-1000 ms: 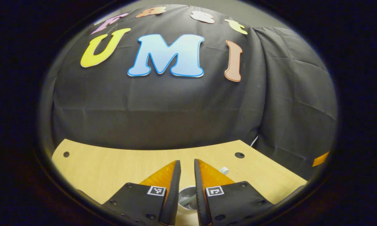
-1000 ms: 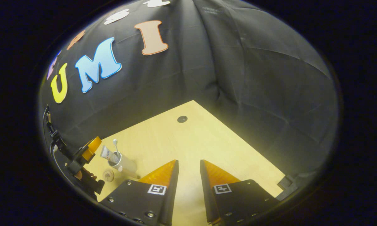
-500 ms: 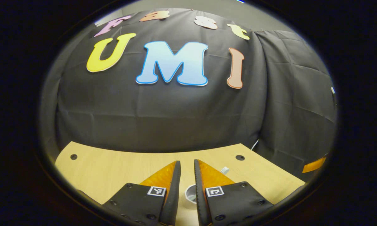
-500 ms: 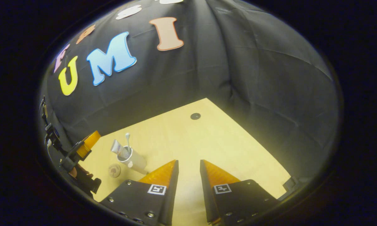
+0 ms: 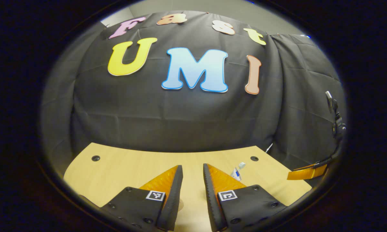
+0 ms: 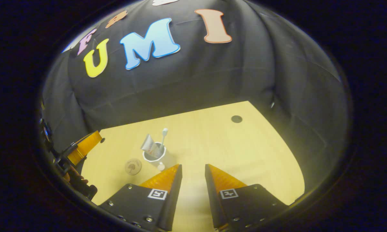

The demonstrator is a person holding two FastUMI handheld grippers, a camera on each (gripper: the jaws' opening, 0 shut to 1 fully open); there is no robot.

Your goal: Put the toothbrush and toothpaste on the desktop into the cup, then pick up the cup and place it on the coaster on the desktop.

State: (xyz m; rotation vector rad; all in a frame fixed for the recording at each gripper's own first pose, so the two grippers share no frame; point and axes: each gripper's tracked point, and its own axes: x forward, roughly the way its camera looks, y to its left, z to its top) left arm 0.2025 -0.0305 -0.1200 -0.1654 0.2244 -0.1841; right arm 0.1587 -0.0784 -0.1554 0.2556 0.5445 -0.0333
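A white cup (image 6: 155, 157) stands upright on the wooden desktop (image 6: 212, 141), holding the toothpaste tube (image 6: 148, 147) and the white toothbrush (image 6: 163, 135). The round brown coaster (image 6: 133, 166) lies flat just left of the cup, apart from it. My right gripper (image 6: 193, 169) hovers open, near the cup's right side, with nothing between its fingers. My left gripper (image 5: 191, 169) is open and holds nothing; the toothpaste (image 5: 235, 174) and brush head (image 5: 241, 165) peek out past its right finger. The left gripper (image 6: 92, 141) also shows at the left in the right gripper view.
A small white piece (image 6: 161, 166) sits at the cup's base. Dark round holes (image 6: 236, 119) (image 5: 95, 158) mark the desktop near its back edge. Black cloth closes the back and sides. A hand (image 6: 74, 177) holds the left gripper. The right gripper (image 5: 306, 174) shows at the far right.
My left gripper has pulled back from the cup, which left the gap between its fingers and now sits to their right. The right gripper view has swung toward the cup.
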